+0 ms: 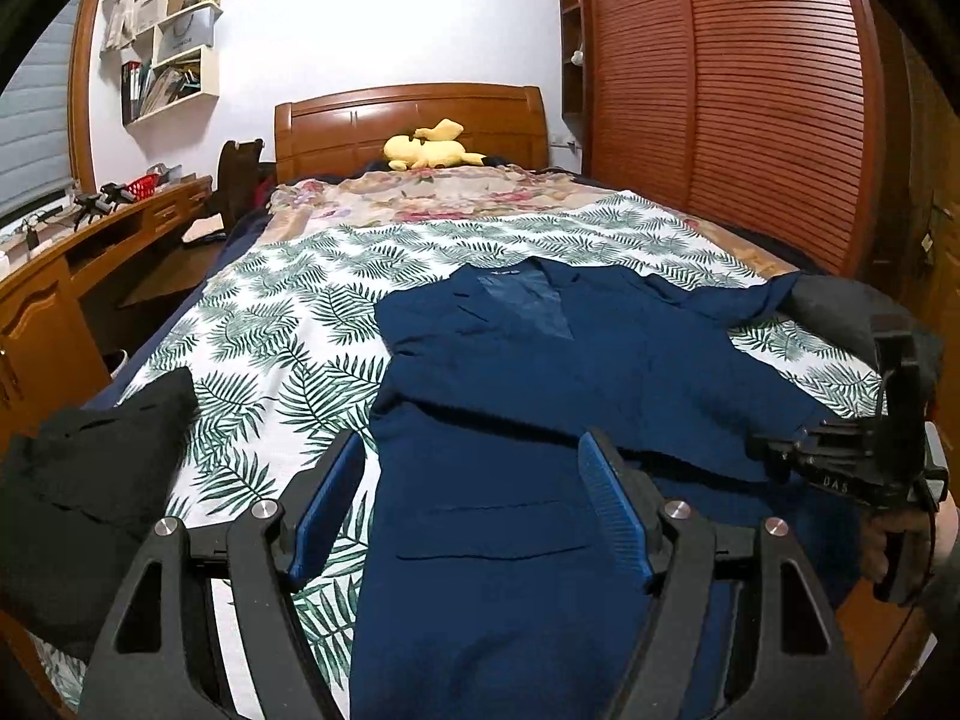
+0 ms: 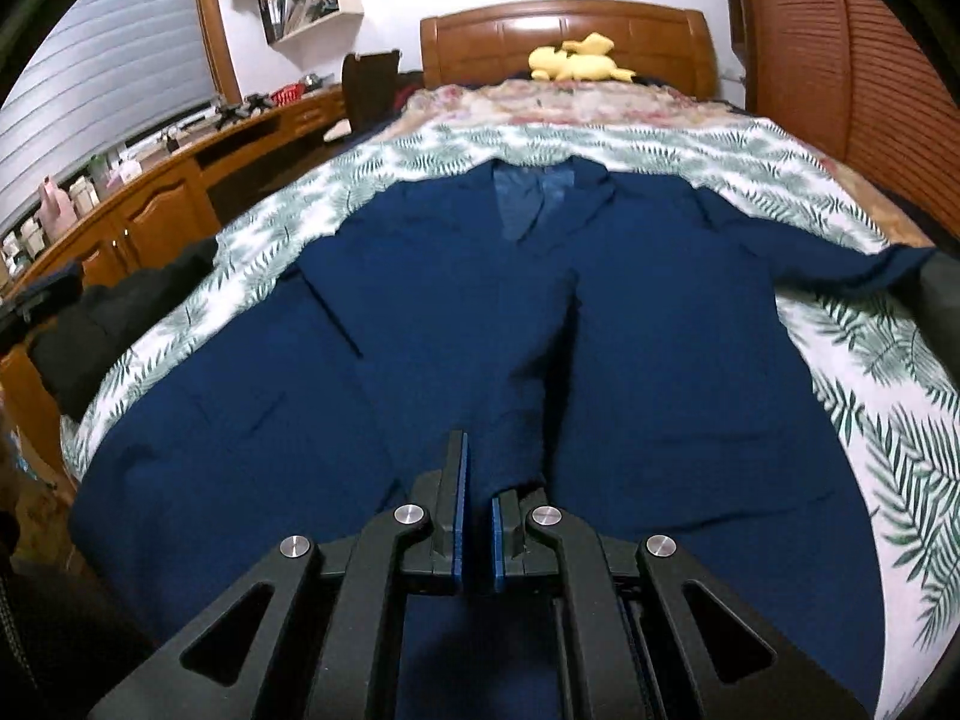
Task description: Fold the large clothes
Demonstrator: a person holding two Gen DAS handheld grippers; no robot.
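A navy blue jacket lies front-up on the leaf-print bed cover, collar toward the headboard. It also fills the right wrist view. My left gripper is open and empty, its jaws spread over the jacket's lower left part. My right gripper has its jaws close together on a raised fold of the jacket's front edge near the hem. In the left wrist view the right gripper shows at the jacket's right side.
A black garment lies at the bed's left edge, a dark grey one at the right. A yellow plush sits by the headboard. A wooden desk stands left, a louvred wardrobe right.
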